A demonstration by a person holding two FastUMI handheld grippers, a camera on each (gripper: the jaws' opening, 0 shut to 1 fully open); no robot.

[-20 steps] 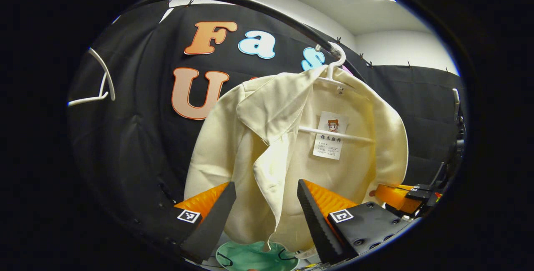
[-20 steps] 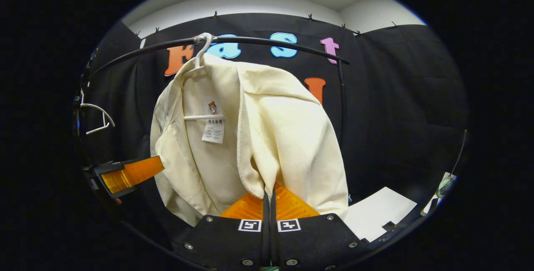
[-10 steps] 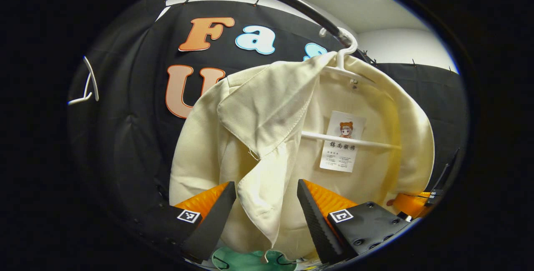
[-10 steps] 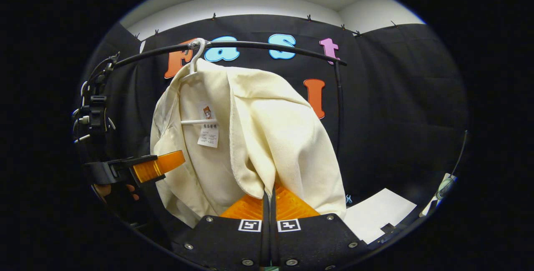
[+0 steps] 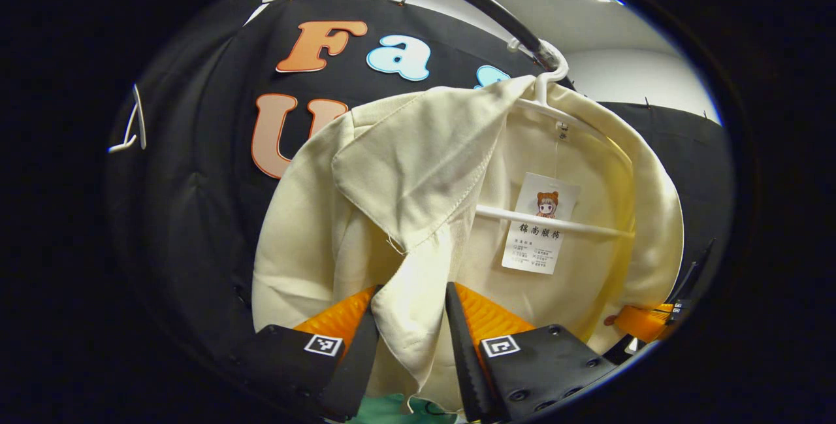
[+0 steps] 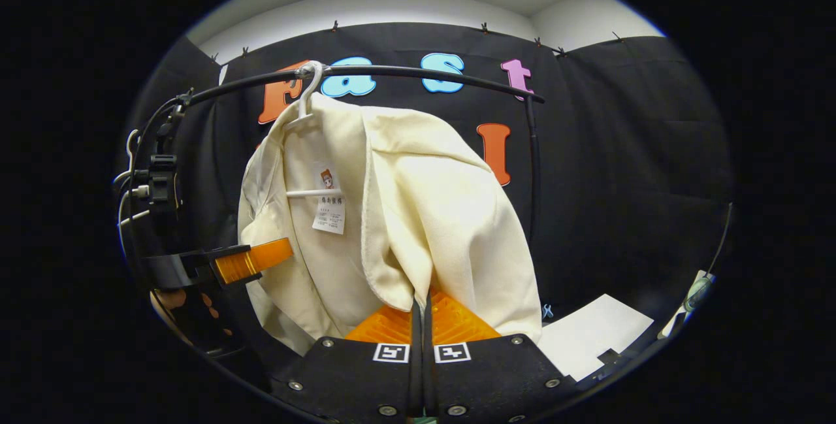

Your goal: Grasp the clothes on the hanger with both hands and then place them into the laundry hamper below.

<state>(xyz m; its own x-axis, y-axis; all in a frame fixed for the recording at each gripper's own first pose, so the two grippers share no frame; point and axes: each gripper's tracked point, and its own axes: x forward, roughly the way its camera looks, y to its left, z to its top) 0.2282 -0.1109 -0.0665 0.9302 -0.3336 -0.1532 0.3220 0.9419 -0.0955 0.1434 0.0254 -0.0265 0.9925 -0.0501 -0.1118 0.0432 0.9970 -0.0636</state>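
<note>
Cream clothes hang on a white hanger whose hook sits over a black curved rail near the top of the left gripper view. The garment hangs open at the front, with a paper tag dangling over the hanger's crossbar. One front panel folds down in a loose flap, and its lower edge drops between the two fingers of the left tool. The jaws stand partly closed around that flap with small gaps still showing beside the cloth, so I cannot tell whether both press on it. Below the fingers a patch of green laundry hamper peeks out. At the lower right edge of this view, part of the right tool shows against the garment's hem. A second white hanger hangs bare at the far left.

In the right gripper view the same clothes hang from the hanger on the rail, with the tag visible inside the collar area. The right tool is closed, its fingers together on a gathered fold of the garment's front panel. At the left, the left tool reaches toward the other side of the garment, held by a hand. A white sheet lies at the lower right.
</note>
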